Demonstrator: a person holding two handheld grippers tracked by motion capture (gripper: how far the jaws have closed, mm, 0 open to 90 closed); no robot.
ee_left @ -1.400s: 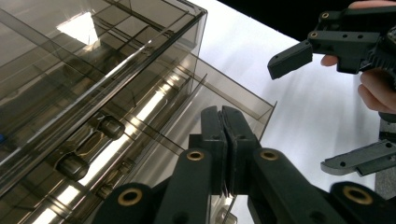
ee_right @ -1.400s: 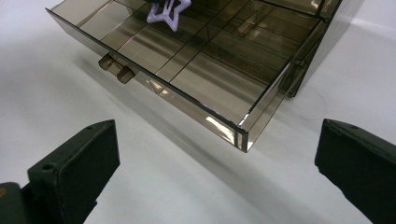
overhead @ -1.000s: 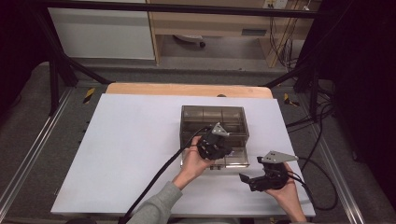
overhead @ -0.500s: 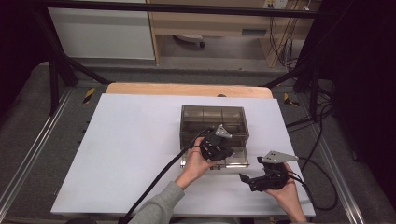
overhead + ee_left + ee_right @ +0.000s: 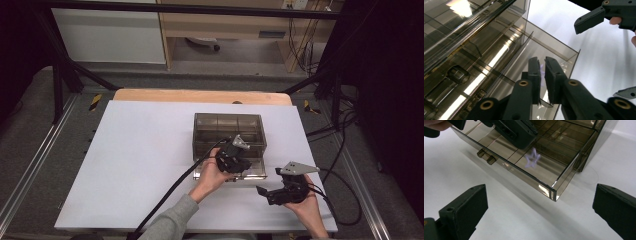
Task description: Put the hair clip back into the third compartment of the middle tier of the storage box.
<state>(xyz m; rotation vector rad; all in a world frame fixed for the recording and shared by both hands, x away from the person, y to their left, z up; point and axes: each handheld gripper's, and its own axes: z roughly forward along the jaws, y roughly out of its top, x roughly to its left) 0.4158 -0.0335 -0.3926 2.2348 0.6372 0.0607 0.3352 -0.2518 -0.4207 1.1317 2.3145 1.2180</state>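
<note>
1. The left gripper (image 5: 543, 75) rises from 6 o'clock, its two black jaws standing close together with a narrow gap; they have just been opening a little.
2. In that gap shows a small pale purple thing (image 5: 542, 73), blurred, too faint to tell what it is or whether the pads touch it.
3. The jaws point into the open drawer (image 5: 564, 53) of a smoky clear plastic box (image 5: 474, 37), which spreads from 9 o'clock towards 12.
4. Thin dividers (image 5: 499, 73) split the drawer into compartments.
5. At 1 o'clock, over the white table (image 5: 599, 57), hangs one jaw of the right gripper (image 5: 590, 21), a fingertip beside it.
</note>
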